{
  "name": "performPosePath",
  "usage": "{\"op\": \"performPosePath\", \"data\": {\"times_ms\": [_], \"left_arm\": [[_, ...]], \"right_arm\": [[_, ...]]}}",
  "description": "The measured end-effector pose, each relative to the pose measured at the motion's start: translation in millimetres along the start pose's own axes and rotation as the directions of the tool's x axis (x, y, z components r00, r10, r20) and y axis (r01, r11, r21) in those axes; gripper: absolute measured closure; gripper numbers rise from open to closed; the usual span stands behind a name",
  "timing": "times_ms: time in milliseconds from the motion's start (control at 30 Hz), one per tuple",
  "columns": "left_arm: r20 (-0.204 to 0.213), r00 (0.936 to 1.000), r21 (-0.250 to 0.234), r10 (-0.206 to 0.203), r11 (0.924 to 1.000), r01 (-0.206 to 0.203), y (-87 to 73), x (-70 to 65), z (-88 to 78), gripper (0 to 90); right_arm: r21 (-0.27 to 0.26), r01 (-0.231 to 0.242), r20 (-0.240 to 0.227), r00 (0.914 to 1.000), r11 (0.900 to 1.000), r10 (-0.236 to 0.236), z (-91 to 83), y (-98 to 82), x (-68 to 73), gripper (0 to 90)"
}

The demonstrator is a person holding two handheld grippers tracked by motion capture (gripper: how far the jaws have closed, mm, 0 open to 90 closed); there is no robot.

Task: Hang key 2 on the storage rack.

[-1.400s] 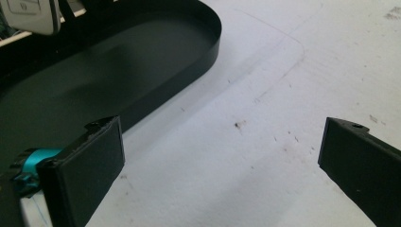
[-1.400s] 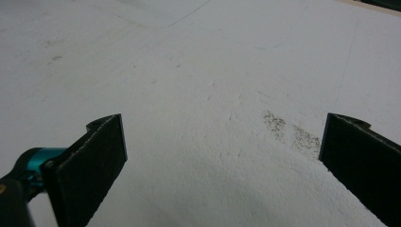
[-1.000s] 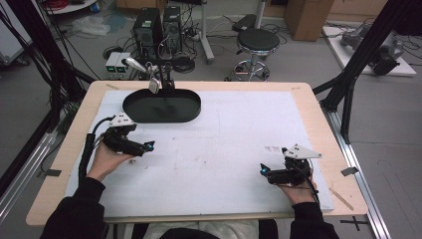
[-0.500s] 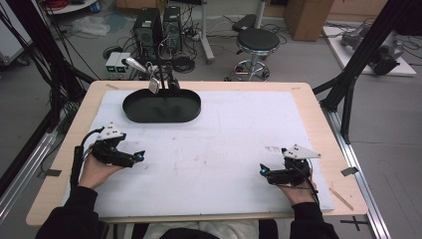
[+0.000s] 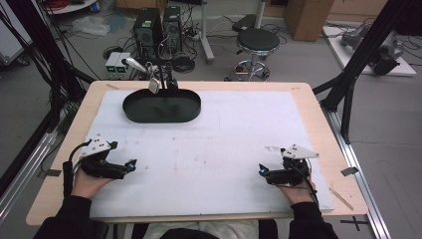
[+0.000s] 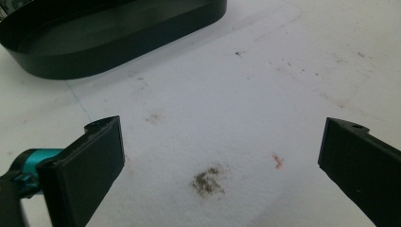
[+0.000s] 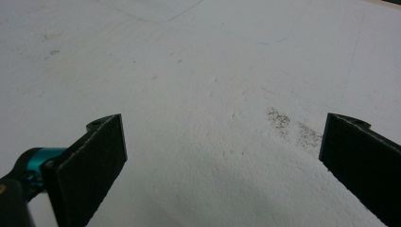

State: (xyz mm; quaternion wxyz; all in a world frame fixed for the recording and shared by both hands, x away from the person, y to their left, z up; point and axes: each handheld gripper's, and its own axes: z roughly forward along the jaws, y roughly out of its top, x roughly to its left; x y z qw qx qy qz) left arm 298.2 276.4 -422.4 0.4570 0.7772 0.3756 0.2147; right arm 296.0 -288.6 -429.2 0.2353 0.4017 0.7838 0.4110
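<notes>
The left gripper [image 5: 130, 165] is resting low on the white mat [image 5: 224, 144], jaws spread wide with nothing between them. The right gripper [image 5: 261, 171] is likewise lying spread and empty, well apart from it. The black oval tray [image 5: 161, 106] is sitting at the mat's far edge, nearer the left gripper

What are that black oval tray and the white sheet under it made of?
The black oval tray looks like matte plastic, perhaps coated metal: smooth dark walls with a dull, even sheen in the left gripper view. The white sheet looks like foam board: a grainy, pebbled surface with dents and dirty smudges in both gripper views. It lies on a pale wooden table, apparently plywood.
</notes>
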Motion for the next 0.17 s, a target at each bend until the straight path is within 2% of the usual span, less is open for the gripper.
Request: {"op": "performPosePath", "data": {"times_ms": [167], "left_arm": [[-0.027,0.9990,-0.006,-0.036,0.9993,0.036,-13.5,2.4,-6.2,1.7]], "right_arm": [[0.006,-0.001,-0.001,1.0000,1.000,0.001,2.0,0.7,0.8,0.7]]}}
